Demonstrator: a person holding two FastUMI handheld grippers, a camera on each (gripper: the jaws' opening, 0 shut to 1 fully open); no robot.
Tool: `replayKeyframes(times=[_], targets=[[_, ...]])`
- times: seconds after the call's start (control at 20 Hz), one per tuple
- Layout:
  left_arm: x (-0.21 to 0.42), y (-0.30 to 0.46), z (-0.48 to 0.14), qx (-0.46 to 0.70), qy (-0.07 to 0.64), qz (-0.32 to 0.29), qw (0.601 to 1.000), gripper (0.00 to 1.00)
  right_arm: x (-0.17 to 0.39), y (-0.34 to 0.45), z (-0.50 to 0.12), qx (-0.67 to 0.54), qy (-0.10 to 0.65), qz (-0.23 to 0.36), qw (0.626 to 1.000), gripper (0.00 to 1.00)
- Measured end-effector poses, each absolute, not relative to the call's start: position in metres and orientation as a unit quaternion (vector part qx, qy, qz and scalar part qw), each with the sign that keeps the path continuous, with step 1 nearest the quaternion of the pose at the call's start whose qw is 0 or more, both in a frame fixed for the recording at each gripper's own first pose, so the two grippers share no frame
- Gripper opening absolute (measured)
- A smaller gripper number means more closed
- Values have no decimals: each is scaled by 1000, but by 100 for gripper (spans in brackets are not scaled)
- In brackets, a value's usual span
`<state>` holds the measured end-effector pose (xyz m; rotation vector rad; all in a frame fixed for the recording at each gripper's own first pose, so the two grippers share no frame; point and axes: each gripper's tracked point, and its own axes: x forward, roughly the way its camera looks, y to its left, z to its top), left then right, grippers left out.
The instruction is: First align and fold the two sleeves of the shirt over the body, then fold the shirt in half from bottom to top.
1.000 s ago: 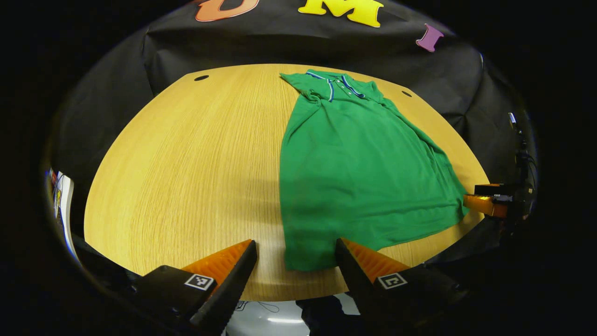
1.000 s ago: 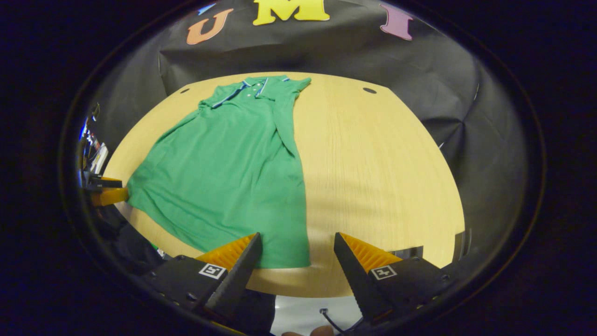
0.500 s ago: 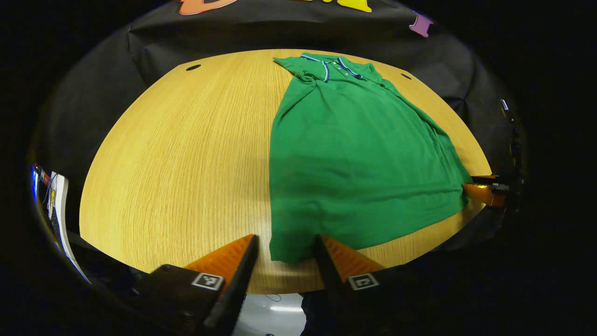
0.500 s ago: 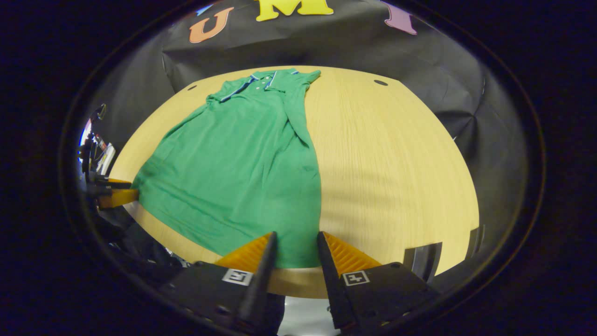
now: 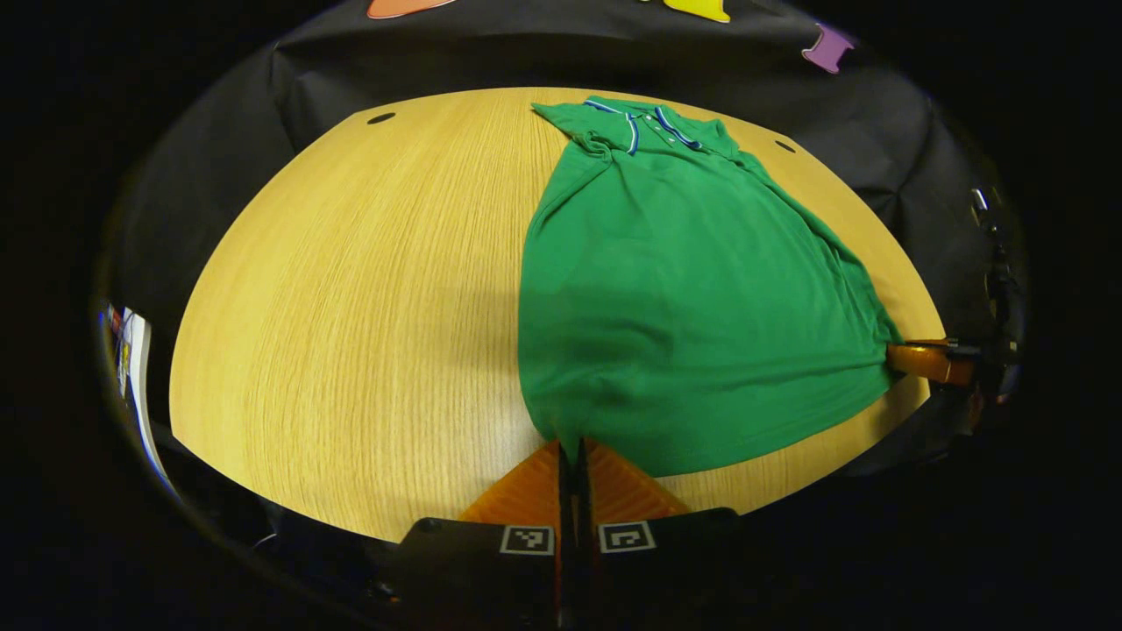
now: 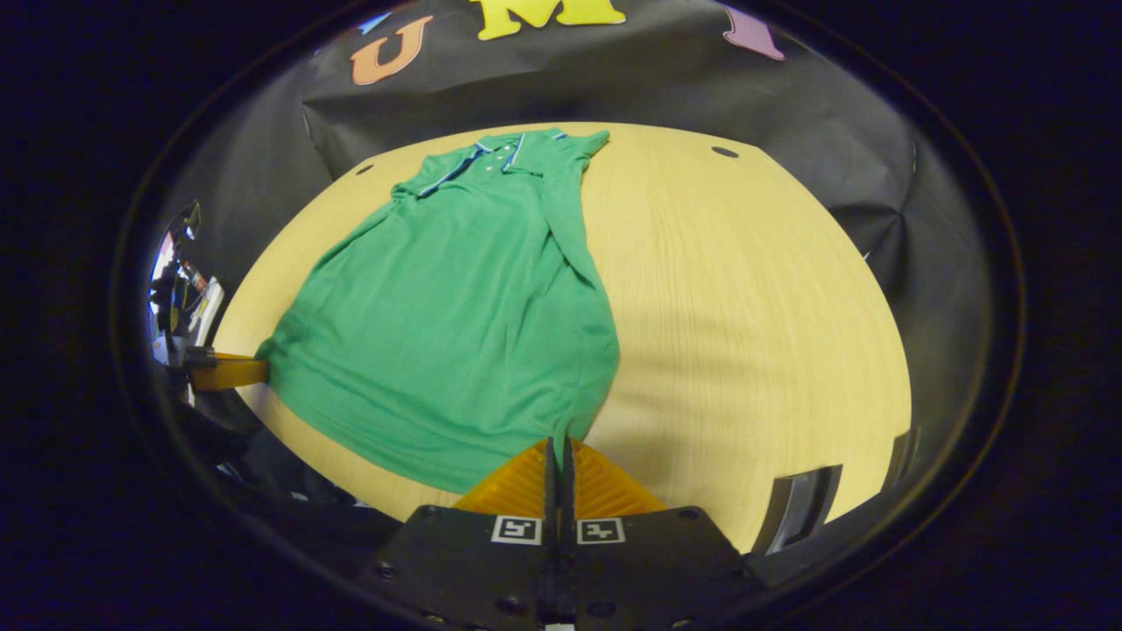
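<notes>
Since both sleeves already look tucked in over the body, the shirt (image 5: 684, 298) lies as one long strip on the table (image 5: 351, 289), collar at the far end, hem at the near edge. That seems to be why the grippers sit where they do: one on each near hem corner, ready for the bottom-to-top fold.

Left gripper (image 5: 571, 451) has its fingers pressed together on the near left corner, with the cloth puckering into the tips. Right gripper (image 6: 556, 449) is pinched the same way on the near right corner, fabric bunching toward it.

From the left gripper view the shirt runs away up and to the right; the other gripper's tip shows at the far hem corner. From the right gripper view the shirt fans away up and left.

My guess is that holding both corners keeps the hem straight when it gets carried to the collar.
</notes>
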<state>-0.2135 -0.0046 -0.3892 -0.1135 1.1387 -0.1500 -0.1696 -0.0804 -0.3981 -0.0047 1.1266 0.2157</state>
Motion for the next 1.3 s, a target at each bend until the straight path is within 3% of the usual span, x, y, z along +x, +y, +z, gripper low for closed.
replayKeyframes(times=[0.45,0.9,1.3], targets=[[-165,-6,-344,-89,476,-100,869,6,-123,-77,-362,17,491,98,865,0],[-45,-12,-281,-114,383,-92,912,6,-6,-67,-294,28,409,96,907,0],[76,-3,-236,-120,325,-63,936,5,97,-64,-257,40,376,91,921,0]])
